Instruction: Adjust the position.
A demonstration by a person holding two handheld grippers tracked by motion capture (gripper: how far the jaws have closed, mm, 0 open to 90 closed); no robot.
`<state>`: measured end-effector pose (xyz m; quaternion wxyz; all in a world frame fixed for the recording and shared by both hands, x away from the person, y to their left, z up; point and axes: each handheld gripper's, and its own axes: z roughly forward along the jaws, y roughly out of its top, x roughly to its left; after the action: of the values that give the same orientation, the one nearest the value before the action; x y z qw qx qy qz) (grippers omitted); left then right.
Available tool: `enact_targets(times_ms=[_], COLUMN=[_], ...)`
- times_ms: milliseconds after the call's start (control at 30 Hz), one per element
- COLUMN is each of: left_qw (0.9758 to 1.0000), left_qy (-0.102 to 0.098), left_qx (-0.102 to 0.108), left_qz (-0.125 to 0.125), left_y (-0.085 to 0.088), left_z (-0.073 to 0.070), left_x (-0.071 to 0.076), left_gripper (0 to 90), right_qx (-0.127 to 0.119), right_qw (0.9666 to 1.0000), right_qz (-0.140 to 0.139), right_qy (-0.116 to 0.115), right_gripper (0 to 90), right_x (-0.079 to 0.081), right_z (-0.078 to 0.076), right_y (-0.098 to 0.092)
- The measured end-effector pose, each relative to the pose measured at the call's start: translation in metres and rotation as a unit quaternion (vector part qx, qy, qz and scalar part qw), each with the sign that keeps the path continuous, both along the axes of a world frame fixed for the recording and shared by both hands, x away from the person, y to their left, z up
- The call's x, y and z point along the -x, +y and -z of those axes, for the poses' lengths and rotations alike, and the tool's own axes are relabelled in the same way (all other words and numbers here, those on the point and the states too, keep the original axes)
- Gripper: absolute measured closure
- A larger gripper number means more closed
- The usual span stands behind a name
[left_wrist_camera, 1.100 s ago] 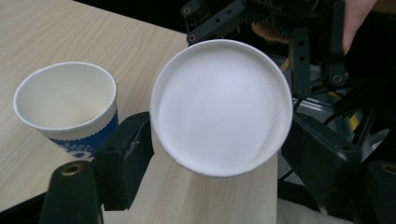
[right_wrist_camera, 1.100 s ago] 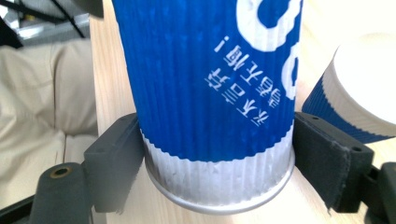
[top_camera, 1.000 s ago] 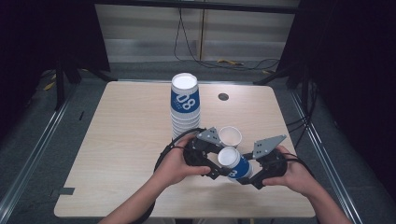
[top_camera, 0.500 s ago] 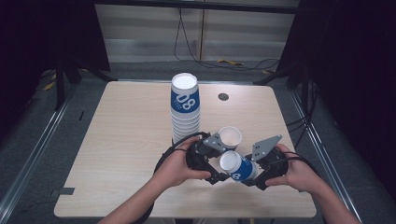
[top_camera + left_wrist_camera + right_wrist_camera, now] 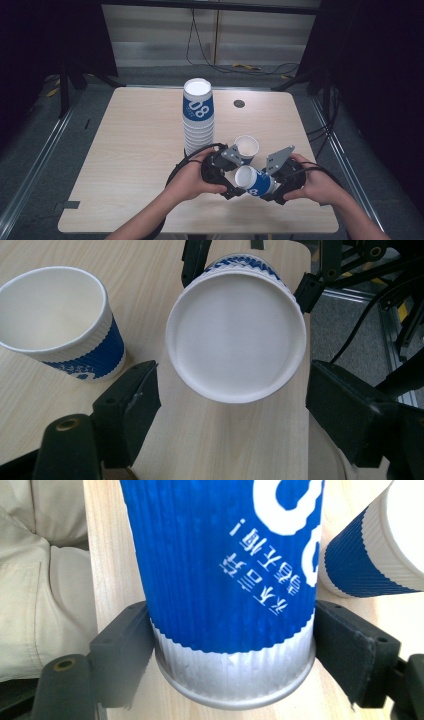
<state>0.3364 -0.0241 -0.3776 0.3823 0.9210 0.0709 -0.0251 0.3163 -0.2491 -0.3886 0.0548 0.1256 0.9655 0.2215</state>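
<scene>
**One cup out, a second in my right claw, the stack hardly touched**

I read the job as taking paper cups off the stack and setting them out singly; one loose cup already stands upright on the tabletop, just right of the stack's foot and on the far side of my claws; the second cup lies tilted in my right claw, the pads pressing on its ribbed wall near the base, its mouth turned toward the left; my left claw faces that mouth with jaws half wide, having just opened, and the rim sits between them untouched; so I judge the hand-over done and the setting-down still to come; the tall stack at mid-table says most of the work is left.
</scene>
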Motion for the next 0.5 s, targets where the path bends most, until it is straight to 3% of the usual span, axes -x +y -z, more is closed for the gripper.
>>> enact_targets(times_ms=[133,500], left_qw=[1.0000,1.0000], left_qy=[0.002,0.003], left_qx=[-0.001,0.001], left_qz=[0.001,0.001], left_y=[-0.0007,-0.0032], left_z=[0.0015,0.0037], left_x=[0.0006,0.0012], left_gripper=[21.5,21.5], right_qx=[0.006,0.052], right_qw=[1.0000,0.9985], right_qz=[-0.002,-0.014], right_qy=[0.002,-0.005], right_gripper=[19.4,19.4], right_x=[-0.0006,-0.0028], right_z=[-0.0012,-0.0048], right_y=[0.0016,0.0090])
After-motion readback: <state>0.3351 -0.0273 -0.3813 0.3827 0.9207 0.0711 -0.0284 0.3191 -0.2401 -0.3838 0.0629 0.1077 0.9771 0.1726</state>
